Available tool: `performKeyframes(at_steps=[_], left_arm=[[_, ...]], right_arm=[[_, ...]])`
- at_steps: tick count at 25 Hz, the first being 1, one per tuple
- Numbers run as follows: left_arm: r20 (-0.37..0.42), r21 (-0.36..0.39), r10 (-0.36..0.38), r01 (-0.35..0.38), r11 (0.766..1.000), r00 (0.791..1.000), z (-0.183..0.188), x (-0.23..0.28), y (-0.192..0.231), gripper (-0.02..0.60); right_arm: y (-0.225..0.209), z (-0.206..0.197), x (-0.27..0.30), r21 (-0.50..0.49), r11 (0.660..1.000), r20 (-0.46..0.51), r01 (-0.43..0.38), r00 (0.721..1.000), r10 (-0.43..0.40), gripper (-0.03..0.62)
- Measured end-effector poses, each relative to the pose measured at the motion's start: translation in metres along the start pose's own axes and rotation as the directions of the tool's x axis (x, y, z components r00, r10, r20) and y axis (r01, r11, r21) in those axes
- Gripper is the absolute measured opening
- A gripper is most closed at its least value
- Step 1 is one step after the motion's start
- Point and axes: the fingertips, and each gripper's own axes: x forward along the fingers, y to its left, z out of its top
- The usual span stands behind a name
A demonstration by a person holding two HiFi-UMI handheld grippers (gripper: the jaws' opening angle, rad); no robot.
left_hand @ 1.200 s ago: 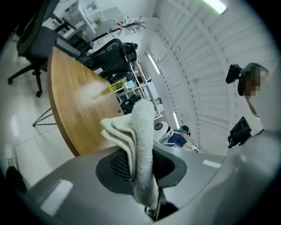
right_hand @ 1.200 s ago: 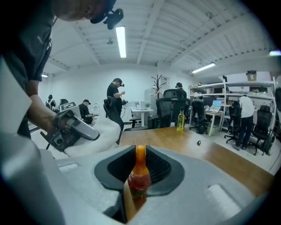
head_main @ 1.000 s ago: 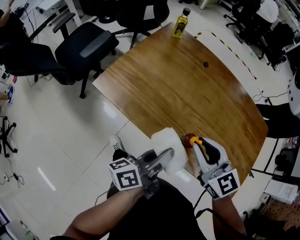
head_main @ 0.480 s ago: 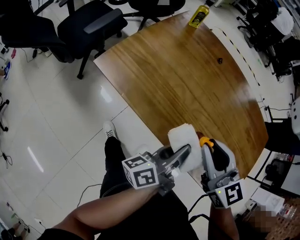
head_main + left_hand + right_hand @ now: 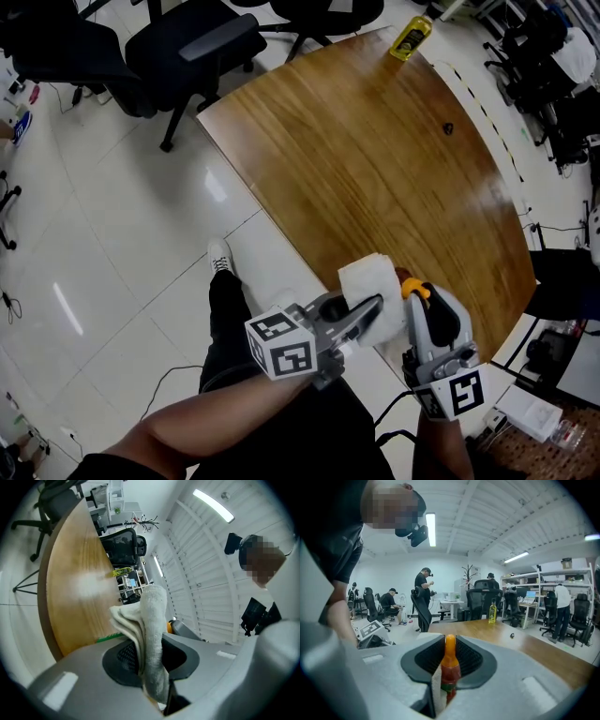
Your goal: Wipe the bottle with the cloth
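My left gripper (image 5: 366, 311) is shut on a folded white cloth (image 5: 367, 279), which sticks up between its jaws in the left gripper view (image 5: 151, 620). My right gripper (image 5: 413, 298) is shut on a small red sauce bottle (image 5: 406, 281) with an orange cap, seen upright between the jaws in the right gripper view (image 5: 449, 665). Both are held close together over the near edge of the wooden table (image 5: 375, 169). The cloth lies against the bottle's left side, and most of the bottle is hidden in the head view.
A yellow oil bottle (image 5: 412, 37) stands at the table's far end, with a small dark object (image 5: 447, 127) on the tabletop. Black office chairs (image 5: 187, 47) stand on the white floor to the left. Several people (image 5: 423, 597) and desks fill the room behind.
My left gripper has brought the cloth in toward the bottle and a little lower. The right gripper has kept still with the bottle. The head view has shifted.
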Motion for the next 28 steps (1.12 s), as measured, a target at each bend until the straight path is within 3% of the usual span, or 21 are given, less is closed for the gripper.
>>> performKeyframes(at_steps=[4, 9, 18, 25, 28], left_arm=[[-0.005, -0.007, 0.044, -0.044, 0.999, 0.999, -0.005, -0.009, 0.01, 0.1], [-0.072, -0.035, 0.18, -0.183, 0.982, 0.981, -0.017, -0.017, 0.05, 0.1], [-0.252, -0.02, 0.395, -0.413, 0.91, 0.883, -0.016, -0.017, 0.081, 0.097], [-0.346, 0.041, 0.47, -0.487, 0.872, 0.812, -0.023, -0.022, 0.089, 0.098], [-0.347, 0.092, 0.478, -0.478, 0.873, 0.807, -0.014, -0.035, 0.074, 0.098]], right_arm=[[0.001, 0.0, 0.001, 0.002, 1.0, 0.003, -0.004, 1.0, 0.004, 0.06], [0.007, 0.004, 0.002, 0.022, 1.0, 0.016, -0.013, 1.0, 0.013, 0.06], [0.005, 0.002, 0.0, 0.024, 1.0, 0.015, -0.009, 1.0, 0.009, 0.06], [0.001, -0.009, 0.003, 0.01, 1.0, 0.007, 0.001, 1.0, -0.001, 0.06], [0.004, -0.013, 0.003, 0.012, 1.0, -0.011, -0.011, 1.0, 0.012, 0.06]])
